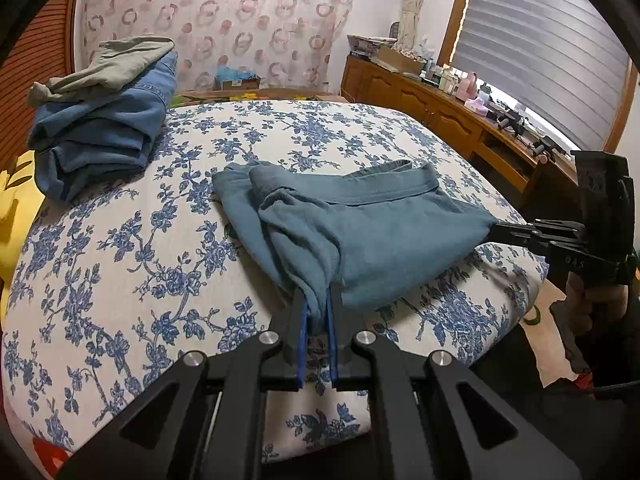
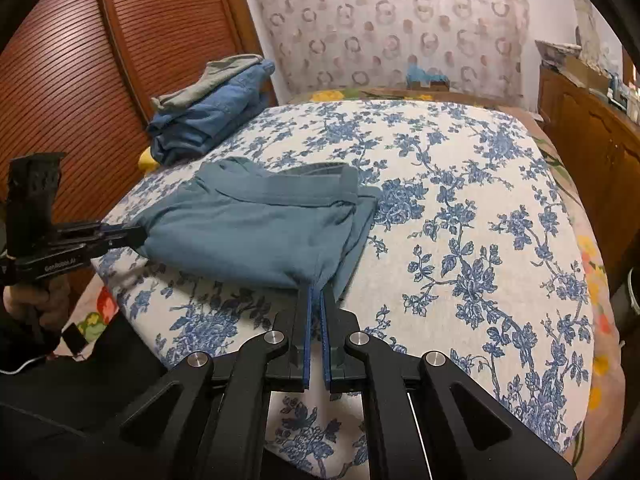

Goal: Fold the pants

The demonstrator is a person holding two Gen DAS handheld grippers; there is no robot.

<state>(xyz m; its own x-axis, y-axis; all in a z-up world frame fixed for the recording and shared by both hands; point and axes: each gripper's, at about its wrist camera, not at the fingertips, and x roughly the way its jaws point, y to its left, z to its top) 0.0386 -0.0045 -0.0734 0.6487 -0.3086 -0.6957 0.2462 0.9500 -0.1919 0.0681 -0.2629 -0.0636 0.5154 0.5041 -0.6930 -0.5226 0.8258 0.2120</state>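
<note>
Blue-flowered bedding covers the bed (image 1: pixel 132 248), which fills both views beneath ring-patterned wallpaper (image 1: pixel 224 12). At ten o'clock in the left wrist view sits a stack of folded jeans (image 1: pixel 100 136) with a grey-green garment (image 1: pixel 108 64) on top; the right wrist view shows the same stack against a slatted wooden door (image 2: pixel 100 60), of which the other camera catches only an edge. At the centre, near the bed's front edge, lie the teal pants (image 1: pixel 372 232), folded over, waistband toward twelve o'clock. The left gripper (image 1: pixel 316 316) has its blue-padded jaws nearly closed on a bunched corner of the cloth at six o'clock. Toward three o'clock the right gripper (image 1: pixel 500 230) pinches the opposite corner; from its own camera, its jaws are almost together with a thin fold of fabric between them. Only the left wrist view shows the wooden dresser (image 1: pixel 432 108), cluttered with bottles, under a blinded window (image 1: pixel 540 40) at two o'clock. The right wrist view alone shows the person's left hand (image 2: pixel 36 304) around the gripper handle at nine o'clock.
</note>
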